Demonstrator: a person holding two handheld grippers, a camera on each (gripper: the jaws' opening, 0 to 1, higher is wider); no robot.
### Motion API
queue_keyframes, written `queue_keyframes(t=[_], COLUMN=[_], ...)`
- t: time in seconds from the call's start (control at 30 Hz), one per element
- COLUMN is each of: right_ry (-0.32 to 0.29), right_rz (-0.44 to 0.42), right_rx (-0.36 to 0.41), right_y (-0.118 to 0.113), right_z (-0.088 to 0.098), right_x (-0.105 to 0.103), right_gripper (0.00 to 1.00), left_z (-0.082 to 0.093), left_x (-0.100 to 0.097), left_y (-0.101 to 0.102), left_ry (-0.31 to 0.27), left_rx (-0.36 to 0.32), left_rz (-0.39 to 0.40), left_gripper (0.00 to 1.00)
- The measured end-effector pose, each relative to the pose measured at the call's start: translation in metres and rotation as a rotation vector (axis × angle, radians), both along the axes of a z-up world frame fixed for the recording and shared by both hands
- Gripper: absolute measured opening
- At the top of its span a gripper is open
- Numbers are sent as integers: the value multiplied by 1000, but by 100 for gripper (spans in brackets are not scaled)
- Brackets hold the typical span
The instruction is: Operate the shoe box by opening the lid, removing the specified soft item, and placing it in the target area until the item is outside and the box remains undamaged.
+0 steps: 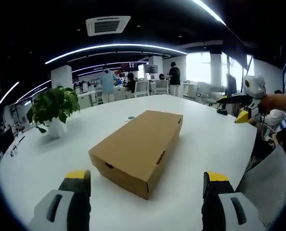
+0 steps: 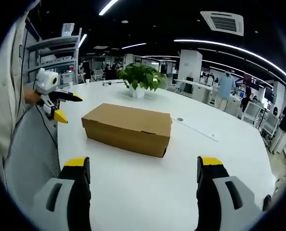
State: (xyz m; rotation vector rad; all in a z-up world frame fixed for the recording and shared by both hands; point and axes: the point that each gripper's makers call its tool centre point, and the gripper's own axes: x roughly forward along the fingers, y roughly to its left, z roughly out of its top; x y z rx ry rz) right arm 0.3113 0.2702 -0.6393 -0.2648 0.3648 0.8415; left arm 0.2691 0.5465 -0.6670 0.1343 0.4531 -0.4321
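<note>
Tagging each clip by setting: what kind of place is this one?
Most likely an open-plan office: a large white table with a potted plant, ceiling air-conditioning vent, desks and chairs behind.

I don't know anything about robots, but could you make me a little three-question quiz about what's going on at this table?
1. True or false: the lid of the cardboard box is shut.
2. What stands on the white table beyond the box in the right gripper view? A) a potted plant B) a lamp C) a kettle
3. Fill in: both the left claw and the right claw are ____, touching nothing.

Key: 1 true, the lid lies flat on the box. 2 A, the potted plant. 3 open.
</note>
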Motion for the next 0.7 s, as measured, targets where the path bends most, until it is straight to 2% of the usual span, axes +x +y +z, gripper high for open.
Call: queue_keyframes(t=[0.17,0.7], right_ry=[12,58], right_rz=[30,111], right_rx=[-20,-36], right_y=[-1,0], right_z=[-5,-24], right_x=[10,43], right_gripper=[88,84], left_z=[-3,-10], left_x=[3,18], left_y=[-6,-18], left_ry=[0,17], left_rx=[18,-17], left_rz=[-10,45], left_gripper=[99,96])
